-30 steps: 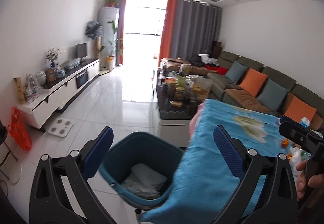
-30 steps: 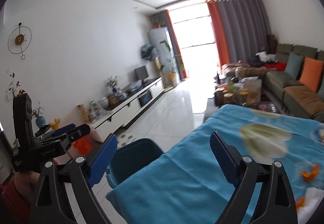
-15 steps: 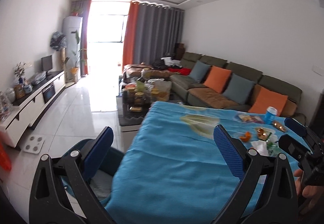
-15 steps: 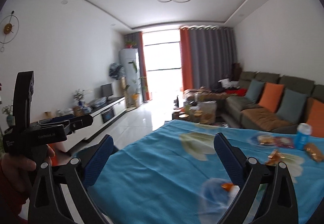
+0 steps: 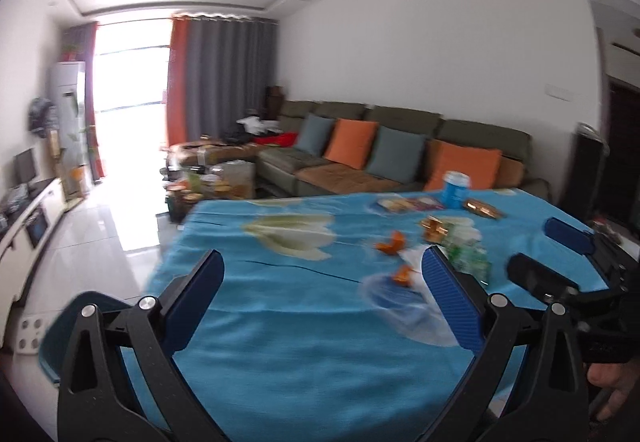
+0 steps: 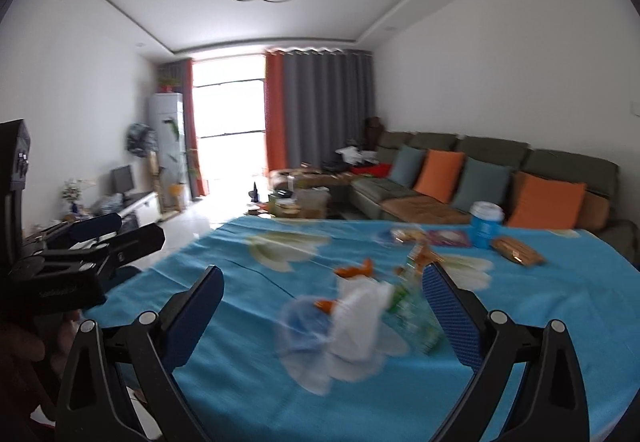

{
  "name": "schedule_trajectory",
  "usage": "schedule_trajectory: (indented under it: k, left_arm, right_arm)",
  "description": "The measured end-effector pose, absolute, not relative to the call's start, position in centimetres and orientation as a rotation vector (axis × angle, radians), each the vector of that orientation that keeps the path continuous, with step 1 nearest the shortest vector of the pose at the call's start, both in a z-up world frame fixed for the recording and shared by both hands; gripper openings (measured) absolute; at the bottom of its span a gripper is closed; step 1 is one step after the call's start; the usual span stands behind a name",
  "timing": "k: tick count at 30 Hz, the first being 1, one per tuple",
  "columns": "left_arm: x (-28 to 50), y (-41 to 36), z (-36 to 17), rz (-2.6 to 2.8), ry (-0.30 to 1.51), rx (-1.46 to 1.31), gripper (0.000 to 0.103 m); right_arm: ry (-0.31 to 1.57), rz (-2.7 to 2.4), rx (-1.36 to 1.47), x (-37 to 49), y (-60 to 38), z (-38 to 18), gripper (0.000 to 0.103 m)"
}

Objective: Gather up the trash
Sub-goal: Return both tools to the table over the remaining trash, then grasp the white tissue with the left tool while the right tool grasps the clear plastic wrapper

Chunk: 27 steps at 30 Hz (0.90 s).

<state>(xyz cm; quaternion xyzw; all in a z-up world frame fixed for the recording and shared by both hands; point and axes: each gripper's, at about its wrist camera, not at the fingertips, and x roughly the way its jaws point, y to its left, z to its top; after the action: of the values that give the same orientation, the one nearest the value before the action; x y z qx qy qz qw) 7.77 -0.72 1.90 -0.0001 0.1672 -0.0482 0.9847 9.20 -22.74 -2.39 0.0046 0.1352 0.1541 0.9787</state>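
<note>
Both wide-open grippers, left gripper point(image 5: 320, 294) and right gripper point(image 6: 320, 302), had swung from the teal plastic bin point(image 5: 68, 334) toward crumpled white tissue point(image 6: 360, 318) on the blue tablecloth point(image 6: 248, 382), readying another pickup.

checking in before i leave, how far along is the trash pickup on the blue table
Early stage. Done: nothing visibly; the bin shows only its rim, contents hidden. In hand: nothing; the left tool and right tool are both open and empty. Left: white tissue, orange peels, green wrapper, clear plastic, blue can, all on the tablecloth.
</note>
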Motion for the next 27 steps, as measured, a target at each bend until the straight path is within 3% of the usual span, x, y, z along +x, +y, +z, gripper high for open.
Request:
schedule_trajectory:
  k: [27]
  left_arm:
    - [15.6, -8.2, -4.0, -0.303, 0.533, 0.014, 0.097]
  right_arm:
    - [0.473, 0.152, 0.036, 15.2, -29.4, -7.0, 0.096]
